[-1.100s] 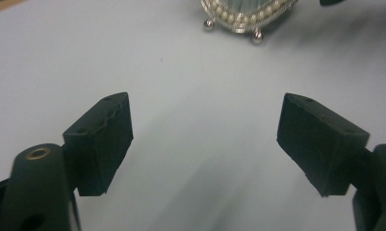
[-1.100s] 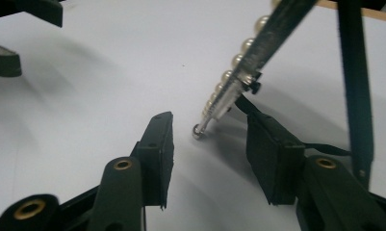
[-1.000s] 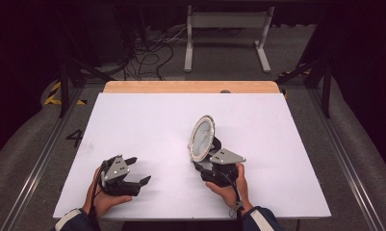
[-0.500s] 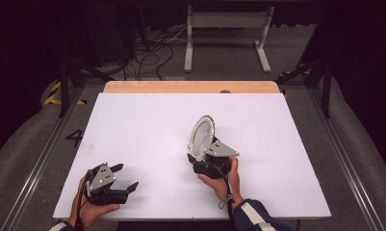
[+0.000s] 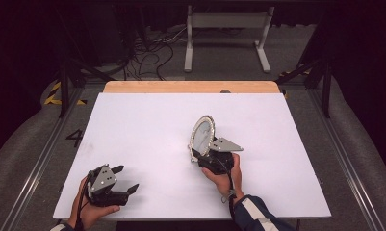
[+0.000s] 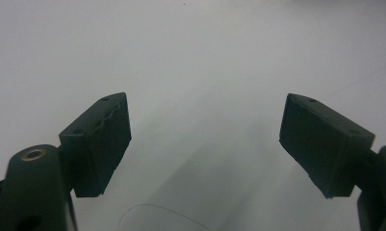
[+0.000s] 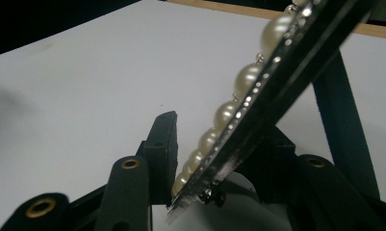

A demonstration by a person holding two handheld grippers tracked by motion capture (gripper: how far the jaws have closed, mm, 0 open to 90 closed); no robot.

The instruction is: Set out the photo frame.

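The right gripper (image 5: 205,153) is clamped on the lower edge of a frame (image 5: 202,133), an oval one rimmed with pearls and with a pale glass face. Its jaws have just been closing, with the frame between them. In the right gripper view the left pad (image 7: 165,139) sits against the row of pearls (image 7: 226,113) at the bottom of the rim, while the other jaw lies behind the dark back of the frame, so that side's contact is partly hidden. The frame rises from the jaws and leans up and to the right in that view, its upper part running out at the top corner; a black strut (image 7: 342,120) on its back runs down behind it. In the high view the frame stands nearly upright above the table (image 5: 147,125), just ahead of the right hand (image 5: 224,172), near the middle of the white top and a little right of centre, its face turned to the left. The left gripper (image 5: 125,179) is near the front left corner of the table, well apart from the frame, held in the left hand (image 5: 87,211). Its jaws stand wide apart with nothing between them; in the left gripper view both pads (image 6: 101,144) hang over bare white surface and touch nothing.
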